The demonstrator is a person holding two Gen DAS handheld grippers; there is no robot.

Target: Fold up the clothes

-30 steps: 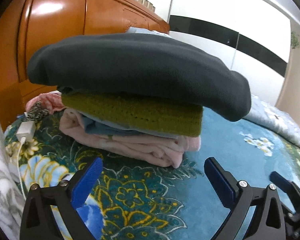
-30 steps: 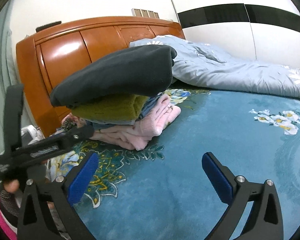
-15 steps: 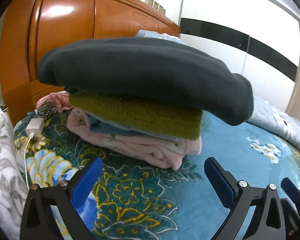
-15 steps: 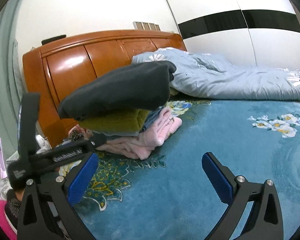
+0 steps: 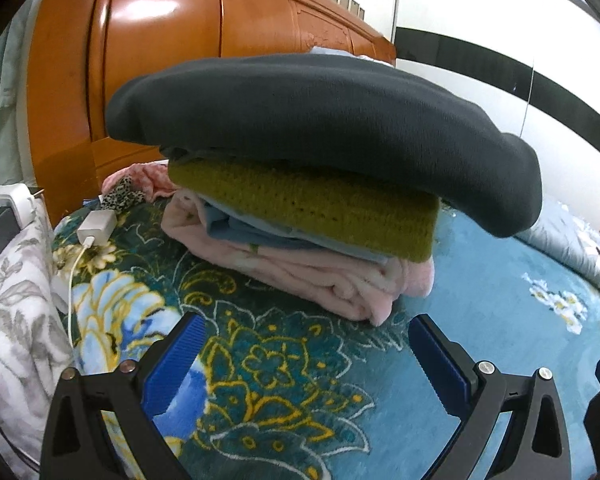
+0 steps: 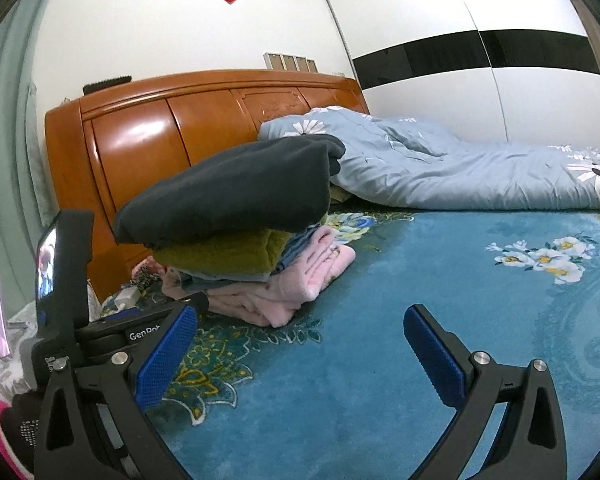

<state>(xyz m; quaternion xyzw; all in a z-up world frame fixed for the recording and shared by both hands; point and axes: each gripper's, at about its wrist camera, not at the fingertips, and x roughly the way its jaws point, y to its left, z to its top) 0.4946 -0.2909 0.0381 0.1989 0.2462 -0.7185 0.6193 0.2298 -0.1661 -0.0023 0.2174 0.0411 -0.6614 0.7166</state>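
With both the left gripper [image 5: 304, 352] and the right gripper [image 6: 300, 344] being held wide apart and empty above the blue bedspread [image 6: 420, 280], the overhanging dark grey garment [image 5: 320, 128] topping the folded stack [image 5: 300, 240] is probably best being squared gently.

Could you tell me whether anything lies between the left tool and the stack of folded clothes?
Nothing visible does. Only bare floral blanket lies between the open left tool and the stack. The charger sits off to the left, clear of that path.
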